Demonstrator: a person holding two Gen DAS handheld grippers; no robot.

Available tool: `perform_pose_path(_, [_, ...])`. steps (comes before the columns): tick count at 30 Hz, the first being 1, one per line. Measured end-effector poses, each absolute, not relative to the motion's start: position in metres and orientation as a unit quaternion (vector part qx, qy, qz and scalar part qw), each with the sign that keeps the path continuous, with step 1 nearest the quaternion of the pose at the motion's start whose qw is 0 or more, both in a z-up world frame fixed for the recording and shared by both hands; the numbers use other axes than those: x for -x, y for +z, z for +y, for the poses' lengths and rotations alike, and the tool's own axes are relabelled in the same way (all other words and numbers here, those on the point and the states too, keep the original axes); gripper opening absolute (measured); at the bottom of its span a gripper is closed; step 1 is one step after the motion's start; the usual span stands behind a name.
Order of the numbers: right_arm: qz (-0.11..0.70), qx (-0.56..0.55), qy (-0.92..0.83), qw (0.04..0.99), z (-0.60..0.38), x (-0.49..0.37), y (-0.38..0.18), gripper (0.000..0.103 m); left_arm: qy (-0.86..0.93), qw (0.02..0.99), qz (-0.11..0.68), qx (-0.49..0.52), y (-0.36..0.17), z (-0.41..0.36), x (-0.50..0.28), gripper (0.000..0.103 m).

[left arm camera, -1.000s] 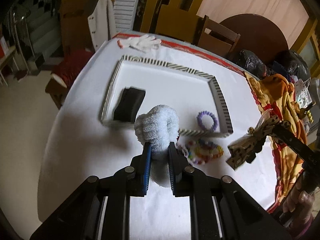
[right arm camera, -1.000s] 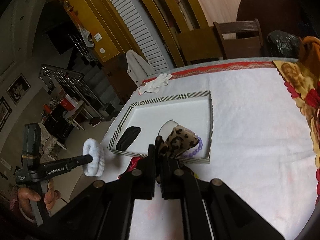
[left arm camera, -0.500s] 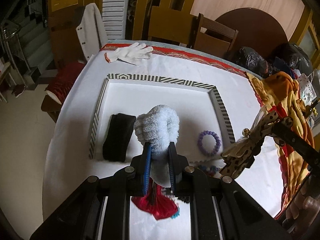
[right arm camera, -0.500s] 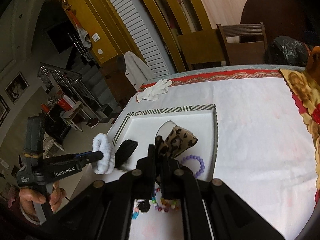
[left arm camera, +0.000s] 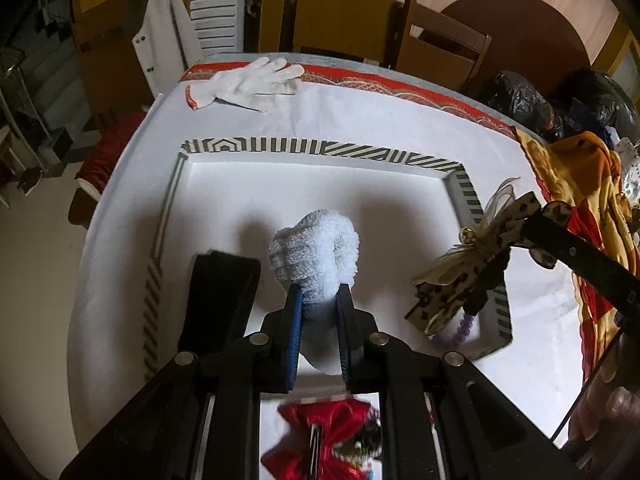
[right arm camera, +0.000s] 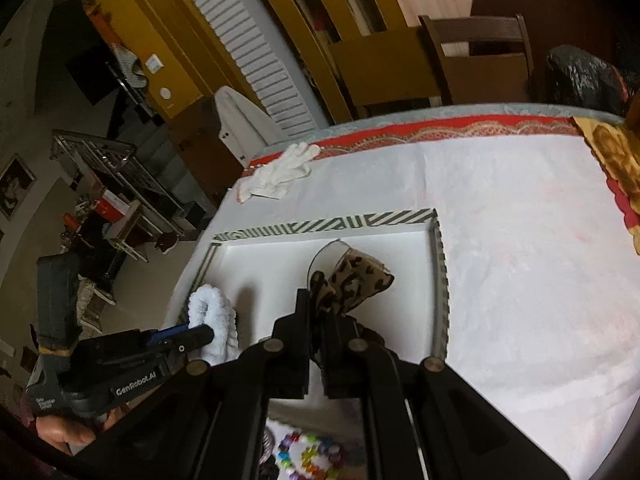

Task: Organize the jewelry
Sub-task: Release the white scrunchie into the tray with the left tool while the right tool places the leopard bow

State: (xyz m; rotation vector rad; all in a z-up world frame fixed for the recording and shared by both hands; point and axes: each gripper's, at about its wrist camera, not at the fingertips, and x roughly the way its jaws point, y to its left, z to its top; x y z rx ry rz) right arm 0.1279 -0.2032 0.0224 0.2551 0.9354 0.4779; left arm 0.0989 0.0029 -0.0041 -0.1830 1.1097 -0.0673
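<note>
My left gripper (left arm camera: 318, 300) is shut on a fluffy white scrunchie (left arm camera: 314, 254) and holds it over the striped-rim white tray (left arm camera: 320, 147). The scrunchie (right arm camera: 214, 322) also shows at the left of the right wrist view. My right gripper (right arm camera: 318, 300) is shut on a leopard-print bow (right arm camera: 354, 280), held over the tray's right part (right arm camera: 438, 256). That bow (left arm camera: 460, 280) shows at the right of the left wrist view. A black band (left arm camera: 218, 296) lies in the tray's left part. A purple bead bracelet (left arm camera: 464, 326) peeks from behind the bow.
A red bow (left arm camera: 320, 436) and colourful bead bracelets (right arm camera: 308, 456) lie on the white cloth in front of the tray. A white glove (left arm camera: 248, 80) lies at the table's far edge. Orange patterned cloth (left arm camera: 580, 184) and dark bags sit at the right. Chairs stand behind.
Both grippers have moved forward over the tray with their items. The tray looks closer; the red bow and bead bracelets now lie beneath the grippers.
</note>
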Motion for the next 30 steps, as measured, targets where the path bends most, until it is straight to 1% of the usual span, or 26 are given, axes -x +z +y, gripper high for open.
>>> perform_pose_path(7, [0.477,-0.128,0.196,0.847,-0.200,-0.165,-0.014,0.004,-0.031,0.836,0.542,0.084,-0.030,-0.001,-0.127,0.022])
perform_pose_path(11, [0.483,-0.126,0.171,0.850,-0.203,-0.181,-0.027,0.004,-0.025,0.832,0.547,0.082,-0.041,-0.001,-0.136,0.022])
perform_pose_path(18, [0.492,-0.115,0.150,0.850,-0.207,-0.204,-0.043,0.005,-0.020,0.836,0.543,0.074,-0.044,-0.003,-0.140,0.023])
perform_pose_path(19, [0.496,-0.115,0.149,0.848,-0.207,-0.206,-0.045,0.007,-0.020,0.836,0.543,0.075,-0.044,-0.003,-0.140,0.025])
perform_pose_path(21, [0.505,-0.109,0.142,0.845,-0.206,-0.205,-0.047,0.015,-0.018,0.836,0.543,0.073,-0.044,-0.005,-0.141,0.032])
perform_pose_path(22, [0.504,-0.107,0.141,0.845,-0.207,-0.203,-0.046,0.024,-0.017,0.837,0.543,0.073,-0.044,-0.005,-0.141,0.036])
perform_pose_path(23, [0.501,-0.104,0.140,0.847,-0.207,-0.200,-0.045,0.035,-0.016,0.837,0.543,0.073,-0.045,-0.005,-0.141,0.037])
perform_pose_path(24, [0.498,-0.103,0.140,0.849,-0.207,-0.196,-0.043,0.039,-0.015,0.836,0.544,0.074,-0.045,-0.005,-0.141,0.039])
perform_pose_path(25, [0.495,-0.102,0.141,0.852,-0.207,-0.192,-0.040,0.042,-0.016,0.835,0.545,0.077,-0.045,-0.005,-0.140,0.040])
perform_pose_path(30, [0.485,-0.095,0.149,0.857,-0.211,-0.165,-0.030,0.044,-0.014,0.834,0.543,0.094,-0.039,-0.002,-0.130,0.047])
